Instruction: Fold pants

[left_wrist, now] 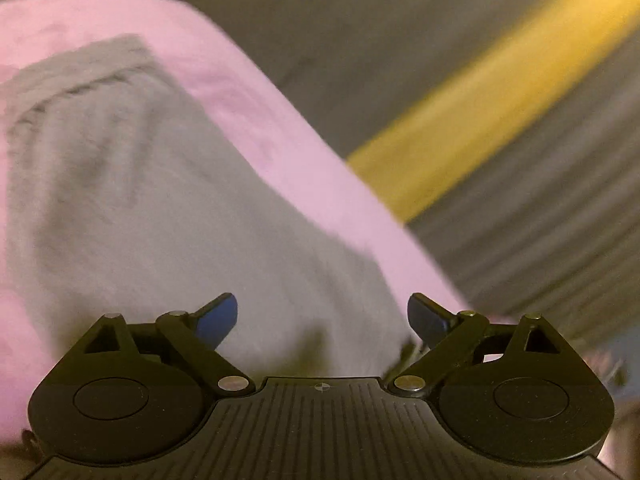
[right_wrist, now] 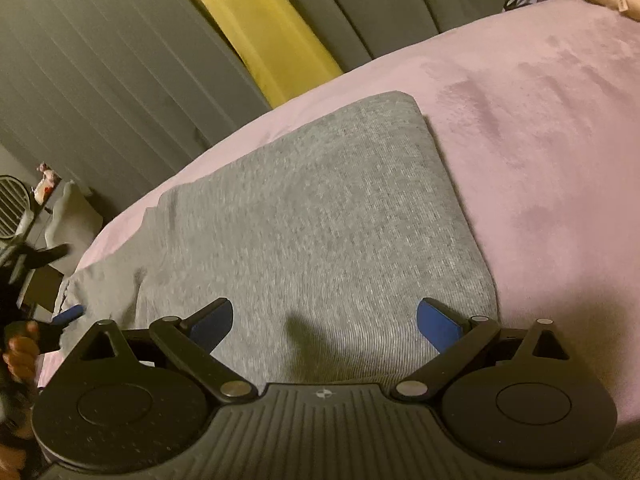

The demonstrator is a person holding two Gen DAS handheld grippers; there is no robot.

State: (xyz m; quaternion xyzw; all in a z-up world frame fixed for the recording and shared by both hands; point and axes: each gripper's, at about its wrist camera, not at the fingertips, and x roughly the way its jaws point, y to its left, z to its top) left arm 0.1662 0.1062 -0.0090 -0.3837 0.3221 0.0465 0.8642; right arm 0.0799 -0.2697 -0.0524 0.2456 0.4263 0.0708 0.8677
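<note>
Blue pads [right_wrist: 438, 326] of my right gripper [right_wrist: 324, 322] stand wide apart with nothing pinched between them, hanging just over the near edge of the grey pants [right_wrist: 312, 216]. These lie folded into a rough rectangle on the pink bedcover [right_wrist: 540, 128], straight ahead of this gripper, long axis running away from me toward the grey curtain [right_wrist: 100, 92] with its yellow stripe [right_wrist: 264, 36].

My left gripper [left_wrist: 322, 318] is spread wide too, empty, over the same pants [left_wrist: 168, 200], though that view is blurred. In the right view its blue tip [right_wrist: 68, 314] shows at the pants' left edge, where a looser flap [right_wrist: 108, 276] pokes out.

I judge the fold nearly done. The left hand is nearer that flap, so tidying falls to it.
</note>
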